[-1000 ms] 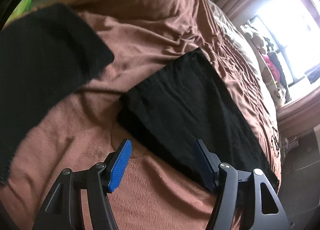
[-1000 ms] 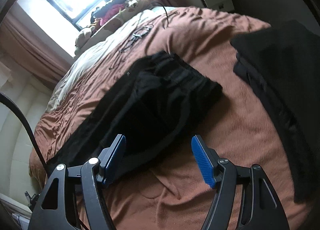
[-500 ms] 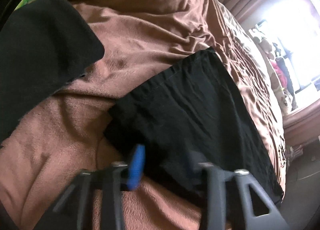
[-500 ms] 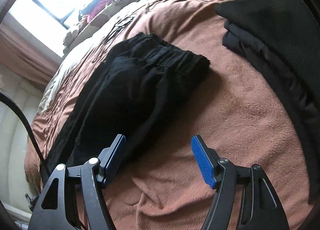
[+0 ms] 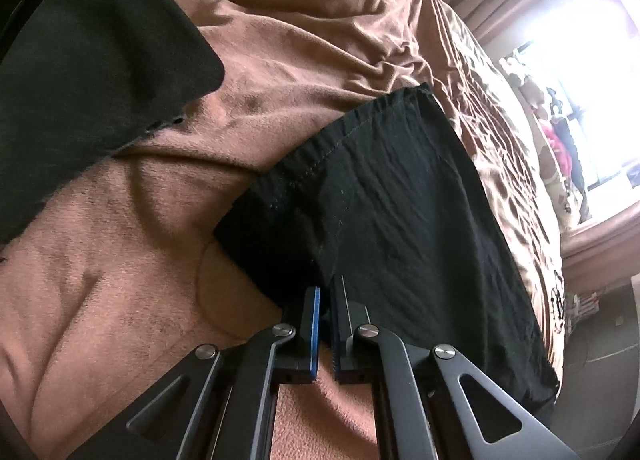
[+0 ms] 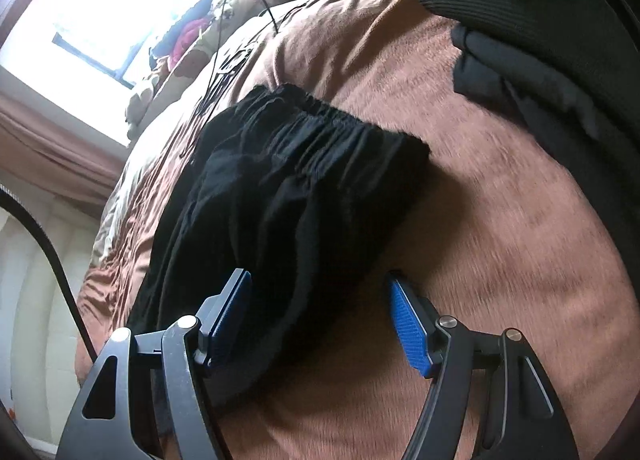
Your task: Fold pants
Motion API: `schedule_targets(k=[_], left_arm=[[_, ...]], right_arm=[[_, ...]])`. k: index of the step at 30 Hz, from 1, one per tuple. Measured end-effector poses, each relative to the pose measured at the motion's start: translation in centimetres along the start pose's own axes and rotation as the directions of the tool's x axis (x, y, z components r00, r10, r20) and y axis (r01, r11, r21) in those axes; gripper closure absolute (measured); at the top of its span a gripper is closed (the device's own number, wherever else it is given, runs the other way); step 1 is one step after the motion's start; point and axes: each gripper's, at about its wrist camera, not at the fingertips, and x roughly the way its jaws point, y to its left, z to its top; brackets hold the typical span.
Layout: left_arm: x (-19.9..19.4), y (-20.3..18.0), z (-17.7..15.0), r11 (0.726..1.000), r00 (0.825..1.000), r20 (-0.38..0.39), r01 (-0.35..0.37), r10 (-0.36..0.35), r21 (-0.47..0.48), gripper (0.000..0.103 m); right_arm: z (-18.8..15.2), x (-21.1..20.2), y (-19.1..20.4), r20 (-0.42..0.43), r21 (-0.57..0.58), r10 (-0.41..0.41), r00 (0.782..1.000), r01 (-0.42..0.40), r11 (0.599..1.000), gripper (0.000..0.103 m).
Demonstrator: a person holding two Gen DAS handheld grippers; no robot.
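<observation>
A: Left gripper (image 5: 325, 294)? Fingers together or apart?

B: Together; the jaws have just been closing and are pinching the near edge of the black pants (image 5: 400, 220), low centre of the left wrist view; a thin bit of black cloth is sitting between the blue pads (image 5: 316, 324).

A: Where are the pants lying?

B: Spreading flat on the brown blanket (image 5: 120, 280); the hem is running from centre toward upper right of that frame.

A: Right gripper (image 6: 320, 300)?

B: Fingers are standing wide apart, nothing clamped; the left pad (image 6: 230, 316) is sitting over the black cloth and the right pad (image 6: 408, 328) is hanging over bare blanket; touching or not, can't tell.

A: Pants in that view?

B: The gathered waistband (image 6: 320, 120) is showing at centre, the rest running down to lower left.

A: Anything else?

B: A second dark garment (image 6: 540, 60) is lying at upper right, apart from the pants; a window (image 6: 120, 0) is glaring upper left.
</observation>
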Motion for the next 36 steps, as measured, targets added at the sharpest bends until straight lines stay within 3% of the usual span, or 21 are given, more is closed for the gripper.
schedule_targets(k=[2, 4, 6, 10, 15, 18, 20, 29, 32, 36], left_arm=[[0.1, 0.0, 0.1, 1.000, 1.000, 0.001, -0.006, 0.006, -0.001, 0.098], [0.2, -0.1, 0.1, 1.000, 1.000, 0.001, -0.014, 0.014, -0.004, 0.098], [0.3, -0.2, 0.2, 1.000, 1.000, 0.003, -0.018, 0.018, -0.006, 0.098], [0.1, -0.2, 0.3, 1.000, 1.000, 0.009, -0.006, 0.006, -0.011, 0.098], [-0.3, 0.2, 0.7, 1.000, 1.000, 0.002, 0.001, -0.001, -0.025, 0.095], [-1.3, 0.9, 0.9, 0.999, 1.000, 0.015, -0.003, 0.003, -0.044, 0.072], [-2.1, 1.4, 0.9, 0.998, 0.999, 0.033, 0.009, -0.007, -0.055, 0.050], [-0.3, 2.9, 0.0, 0.986, 0.996, -0.016, 0.086, -0.089, -0.146, 0.048], [0.0, 2.6, 0.2, 0.983, 0.995, 0.005, 0.102, -0.103, -0.154, 0.039], [0.3, 1.8, 1.2, 0.984, 0.992, 0.047, 0.119, -0.114, -0.132, 0.043]], right_arm=[[0.3, 0.4, 0.4, 0.002, -0.017, -0.013, 1.000, 0.013, 1.000, 0.040], [0.5, 1.0, 0.7, -0.003, -0.034, -0.081, 0.997, 0.081, 0.996, 0.069], [0.9, 1.2, 0.5, -0.006, -0.031, -0.120, 0.993, 0.120, 0.992, 0.086], [0.9, -0.5, 0.6, 0.036, -0.044, -0.118, 0.992, 0.119, 0.992, 0.099], [-0.6, -1.6, -0.4, 0.061, -0.023, -0.129, 0.990, 0.130, 0.991, 0.101], [-1.1, -2.1, -0.9, 0.066, 0.022, -0.120, 0.991, 0.119, 0.993, 0.101], [-1.4, -2.5, -1.2, 0.075, 0.037, -0.101, 0.992, 0.098, 0.994, 0.101], [-1.3, -2.8, -3.0, 0.020, 0.084, 0.027, 0.999, -0.028, 0.996, 0.092], [-1.3, -1.9, -2.9, -0.014, 0.078, 0.075, 0.997, -0.074, 0.994, 0.079], [-1.0, 0.0, -2.5, -0.036, 0.065, 0.068, 0.997, -0.066, 0.996, 0.071]])
